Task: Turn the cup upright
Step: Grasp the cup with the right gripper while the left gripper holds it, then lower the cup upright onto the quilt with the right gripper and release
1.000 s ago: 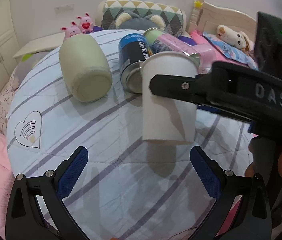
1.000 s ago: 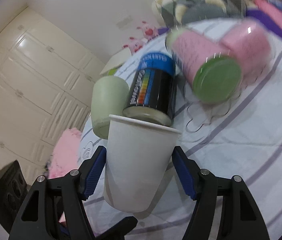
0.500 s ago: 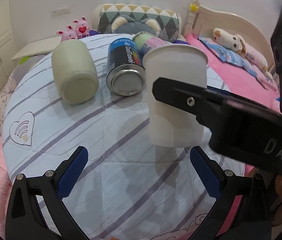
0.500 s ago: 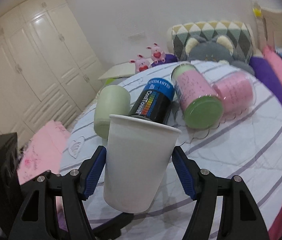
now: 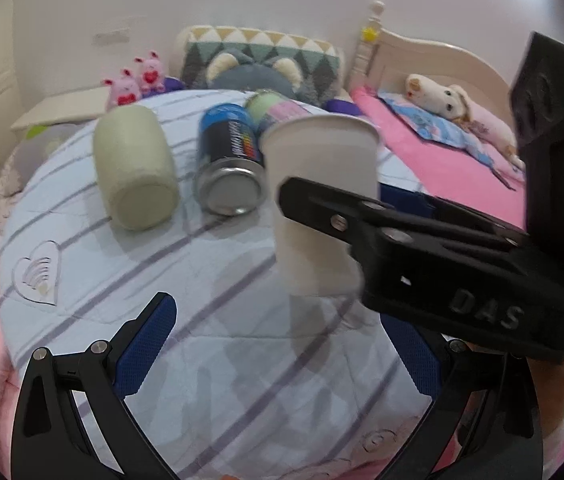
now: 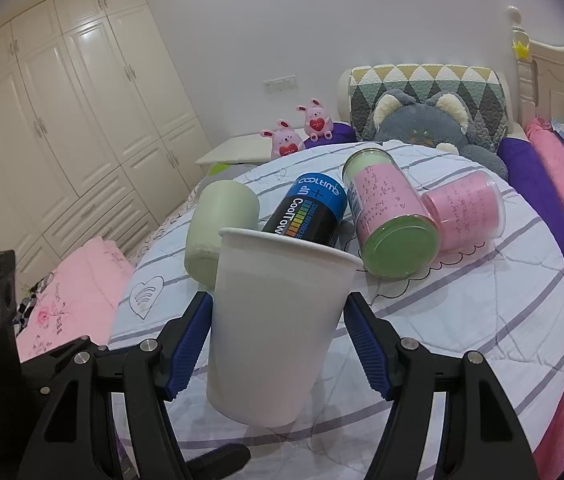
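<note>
A white paper cup (image 6: 278,320) stands upright, mouth up, held between the blue pads of my right gripper (image 6: 278,336), which is shut on it just above the striped quilt. The cup also shows in the left wrist view (image 5: 321,200), with the right gripper's black arm across its front. My left gripper (image 5: 282,356) is open and empty, low over the quilt in front of the cup.
A round striped quilt (image 6: 481,320) covers the surface. On it lie a pale green jar (image 5: 134,176), a black and blue can (image 5: 230,168), and two pink and green canisters (image 6: 389,216). Plush toys and a pillow sit behind; a pink bed is at right.
The right gripper has levelled out and carried the upright cup a little to the right and lower over the quilt. The left gripper stayed open.
</note>
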### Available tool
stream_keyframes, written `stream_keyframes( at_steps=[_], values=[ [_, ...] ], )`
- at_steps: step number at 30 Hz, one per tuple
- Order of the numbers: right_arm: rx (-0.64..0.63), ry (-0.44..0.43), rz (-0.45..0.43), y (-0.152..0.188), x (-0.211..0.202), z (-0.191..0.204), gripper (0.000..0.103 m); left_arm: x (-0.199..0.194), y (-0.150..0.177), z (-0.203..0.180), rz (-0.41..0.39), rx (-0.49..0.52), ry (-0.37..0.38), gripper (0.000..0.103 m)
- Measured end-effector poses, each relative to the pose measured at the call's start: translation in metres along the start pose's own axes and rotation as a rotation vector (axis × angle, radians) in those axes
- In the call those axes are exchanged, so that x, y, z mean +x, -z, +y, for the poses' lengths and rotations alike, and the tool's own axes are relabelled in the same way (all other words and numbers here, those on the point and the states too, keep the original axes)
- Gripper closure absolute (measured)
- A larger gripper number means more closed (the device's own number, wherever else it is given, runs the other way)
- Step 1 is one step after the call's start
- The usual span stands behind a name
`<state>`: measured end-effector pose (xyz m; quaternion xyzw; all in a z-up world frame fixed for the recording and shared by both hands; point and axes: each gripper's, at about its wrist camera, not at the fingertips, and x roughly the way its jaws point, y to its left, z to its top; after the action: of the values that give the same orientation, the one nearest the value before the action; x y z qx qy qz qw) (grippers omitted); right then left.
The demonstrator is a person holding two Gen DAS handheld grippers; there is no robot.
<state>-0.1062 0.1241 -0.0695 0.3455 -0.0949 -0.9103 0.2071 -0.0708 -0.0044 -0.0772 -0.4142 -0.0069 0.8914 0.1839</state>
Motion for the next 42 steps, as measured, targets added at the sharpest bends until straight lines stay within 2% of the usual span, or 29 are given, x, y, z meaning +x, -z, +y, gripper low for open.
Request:
stream_keyframes(
  at_steps=[2, 7, 22, 34, 37, 42],
  values=[
    [-0.002, -0.002, -0.006, 0.000, 0.000, 0.000, 0.034, 0.005, -0.001, 0.003, 0.013, -0.008, -0.021, 0.000],
    [-0.036, 0.016, -0.012, 0.002, -0.003, 0.004, 0.034, 0.018, 0.000, 0.011, 0.049, -0.064, -0.012, 0.000],
    [-0.119, 0.052, 0.011, 0.015, 0.004, 0.011, 0.034, 0.043, 0.005, 0.013, 0.101, -0.048, -0.106, 0.000],
    [-0.165, 0.038, 0.033, 0.019, 0.007, 0.017, 0.034, 0.038, 0.011, 0.014, 0.098, -0.038, -0.127, 0.000],
    [-0.183, 0.042, 0.042, 0.021, 0.006, 0.021, 0.027, 0.036, 0.012, 0.015, 0.090, -0.045, -0.120, 0.000],
    [-0.166, 0.013, 0.046, 0.023, 0.002, 0.020, 0.025, 0.032, 0.012, 0.014, 0.080, -0.058, -0.116, 0.000]
  ],
)
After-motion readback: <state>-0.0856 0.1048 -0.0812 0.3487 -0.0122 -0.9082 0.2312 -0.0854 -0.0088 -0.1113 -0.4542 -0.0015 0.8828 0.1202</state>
